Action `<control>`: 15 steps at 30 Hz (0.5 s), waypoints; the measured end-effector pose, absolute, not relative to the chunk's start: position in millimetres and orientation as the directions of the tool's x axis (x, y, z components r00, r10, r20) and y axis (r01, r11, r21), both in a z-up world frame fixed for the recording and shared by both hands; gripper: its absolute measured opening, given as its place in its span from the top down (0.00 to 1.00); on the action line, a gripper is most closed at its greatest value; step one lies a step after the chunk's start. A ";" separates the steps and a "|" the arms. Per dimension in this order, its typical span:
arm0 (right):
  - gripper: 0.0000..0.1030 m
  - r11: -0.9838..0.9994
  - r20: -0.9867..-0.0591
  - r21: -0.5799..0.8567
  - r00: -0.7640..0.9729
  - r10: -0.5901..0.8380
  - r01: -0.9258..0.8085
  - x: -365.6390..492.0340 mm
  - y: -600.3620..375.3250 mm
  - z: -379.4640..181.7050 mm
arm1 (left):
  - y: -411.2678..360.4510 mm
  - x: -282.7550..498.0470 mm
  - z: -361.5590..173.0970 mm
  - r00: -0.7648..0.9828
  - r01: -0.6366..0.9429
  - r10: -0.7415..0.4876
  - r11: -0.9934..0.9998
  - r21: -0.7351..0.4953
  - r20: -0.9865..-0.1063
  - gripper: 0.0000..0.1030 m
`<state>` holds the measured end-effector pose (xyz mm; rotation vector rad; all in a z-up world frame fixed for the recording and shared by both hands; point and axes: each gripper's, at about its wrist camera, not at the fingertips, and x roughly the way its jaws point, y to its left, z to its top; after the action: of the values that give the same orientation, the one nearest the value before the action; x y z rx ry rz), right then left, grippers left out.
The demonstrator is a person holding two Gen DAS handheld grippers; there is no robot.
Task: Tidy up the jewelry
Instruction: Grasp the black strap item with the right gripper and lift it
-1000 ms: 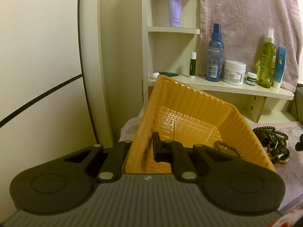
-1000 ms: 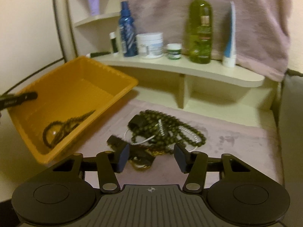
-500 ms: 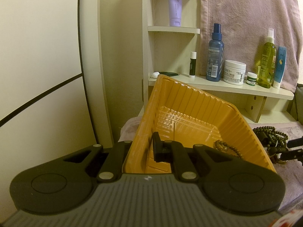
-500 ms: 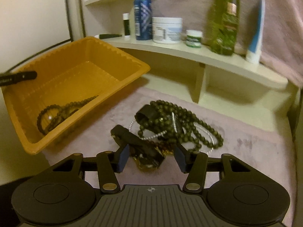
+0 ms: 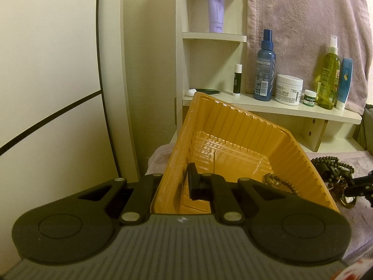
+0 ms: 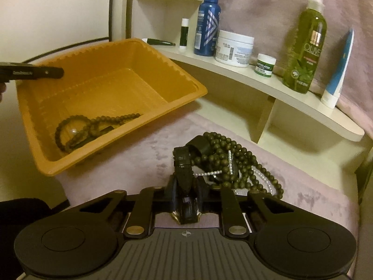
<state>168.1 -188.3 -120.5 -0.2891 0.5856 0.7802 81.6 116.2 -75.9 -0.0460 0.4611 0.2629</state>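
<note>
Closing just now, the right hand-held gripper point(image 6: 185, 192) pinches the black watch point(image 6: 184, 170); lift slowly so tangled beads point(image 6: 223, 158) slip free, while the left hand-held gripper point(image 5: 173, 182) clamps the orange tray point(image 5: 235, 126).

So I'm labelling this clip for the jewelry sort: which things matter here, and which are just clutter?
In the job:
- orange tray, clamped by left gripper
- bracelet in tray
- black watch in right gripper
- bead pile

Lying about:
- blue spray bottle
- cream jar
- green bottle
</note>
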 end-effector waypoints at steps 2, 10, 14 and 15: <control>0.84 0.682 -0.587 -0.019 0.561 0.585 -0.731 164.4 -192.1 -118.6 | 115.4 81.5 -75.8 0.862 -0.261 0.241 0.965 0.015 -0.446 0.90; 0.85 0.728 -0.566 0.077 0.571 0.594 -0.681 153.2 -219.0 -112.5 | 115.9 82.0 -75.5 0.862 -0.261 0.240 0.965 0.016 -0.446 0.90; 0.85 0.772 -0.565 0.146 0.589 0.578 -0.618 154.1 -244.0 -111.3 | 115.7 82.0 -75.5 0.862 -0.260 0.240 0.965 0.016 -0.446 0.90; 0.85 0.783 -0.563 0.171 0.592 0.576 -0.598 155.1 -251.2 -111.0 | 115.5 82.0 -75.5 0.863 -0.260 0.240 0.965 0.016 -0.446 0.90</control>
<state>155.1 -251.2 -111.0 -0.0373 0.6412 0.6832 82.0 115.5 -75.6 -0.0454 0.4612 0.2624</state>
